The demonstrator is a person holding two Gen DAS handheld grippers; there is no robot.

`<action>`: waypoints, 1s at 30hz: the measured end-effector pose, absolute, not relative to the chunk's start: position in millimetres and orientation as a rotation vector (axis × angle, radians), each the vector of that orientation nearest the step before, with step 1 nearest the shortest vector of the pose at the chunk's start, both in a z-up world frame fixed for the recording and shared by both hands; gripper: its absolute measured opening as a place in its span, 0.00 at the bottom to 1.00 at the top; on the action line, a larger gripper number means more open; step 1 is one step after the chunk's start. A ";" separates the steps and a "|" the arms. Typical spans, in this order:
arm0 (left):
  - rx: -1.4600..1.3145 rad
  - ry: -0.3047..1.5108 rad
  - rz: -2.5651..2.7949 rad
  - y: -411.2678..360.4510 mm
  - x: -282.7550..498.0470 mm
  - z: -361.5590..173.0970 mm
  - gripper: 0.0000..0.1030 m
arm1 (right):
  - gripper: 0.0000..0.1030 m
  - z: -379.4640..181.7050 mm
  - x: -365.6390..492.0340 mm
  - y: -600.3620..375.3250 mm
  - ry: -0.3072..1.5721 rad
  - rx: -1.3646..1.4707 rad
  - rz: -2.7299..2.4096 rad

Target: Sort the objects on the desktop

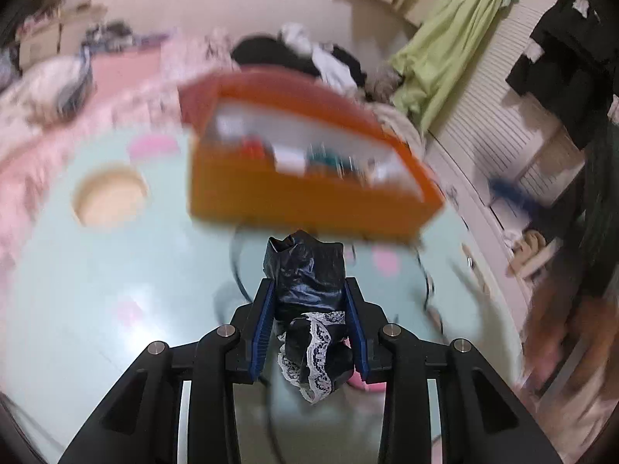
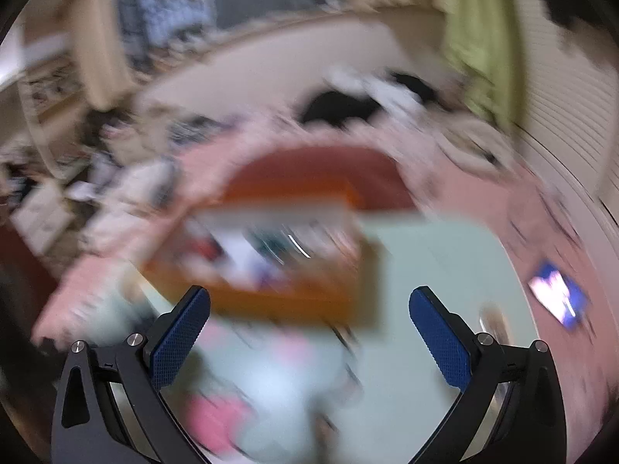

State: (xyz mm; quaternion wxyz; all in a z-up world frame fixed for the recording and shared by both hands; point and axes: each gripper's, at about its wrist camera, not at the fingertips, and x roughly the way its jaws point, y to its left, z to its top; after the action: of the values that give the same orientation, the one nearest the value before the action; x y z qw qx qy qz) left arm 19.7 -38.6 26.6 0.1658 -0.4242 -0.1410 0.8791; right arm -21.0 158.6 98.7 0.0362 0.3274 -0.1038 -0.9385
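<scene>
An open rectangular orange box [image 1: 309,193] fills the upper middle of the left wrist view, resting on a pale mint-green tabletop [image 1: 96,290]. Small items lie jumbled inside it, red, white and teal, too blurred to name. In the right wrist view the same box [image 2: 271,301] sits mid-frame, smeared by motion.

The left gripper [image 1: 309,290], low in the frame and angled down toward the table, is clamped on a crumpled glossy black bundle with white lace trim [image 1: 309,309], just below the box's near wall. The right gripper [image 2: 309,332], also tilted down, has its blue pads spread wide with nothing between them.
</scene>
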 end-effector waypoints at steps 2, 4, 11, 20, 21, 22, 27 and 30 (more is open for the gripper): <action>-1.202 -0.376 2.535 -23.7 26.4 15.2 0.58 | 1.00 116.9 -71.1 146.3 -0.400 1.064 -2.667; -1.165 -0.299 2.598 -13.9 39.5 19.9 0.74 | 0.99 105.3 -131.6 131.8 -0.518 1.246 -2.442; -0.857 -0.386 2.722 -34.3 67.0 55.4 0.98 | 0.83 35.1 -239.3 70.1 -0.467 1.692 -2.266; -0.887 -0.449 2.694 -41.4 63.4 48.5 0.98 | 0.86 10.6 -269.3 -7.2 0.191 1.789 -2.105; -0.881 -0.448 2.695 -41.8 63.5 47.9 0.98 | 0.86 7.1 -261.5 -3.2 0.219 1.778 -2.098; -0.876 -0.447 2.696 -42.0 64.9 47.4 0.98 | 0.81 8.2 -263.8 0.3 0.219 1.775 -2.090; -0.875 -0.477 2.686 -43.9 64.7 45.8 0.98 | 0.28 23.0 -249.5 24.8 0.044 1.722 -2.115; -0.867 -0.510 2.681 -50.2 63.5 44.8 0.98 | 0.28 50.4 -233.7 60.9 -0.147 1.599 -2.195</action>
State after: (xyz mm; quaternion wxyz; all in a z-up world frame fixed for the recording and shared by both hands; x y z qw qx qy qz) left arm 63.5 -50.2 44.8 0.1386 -0.3000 -0.1763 0.9272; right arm -233.7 60.9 50.4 0.2097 0.5749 -0.0528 -0.7891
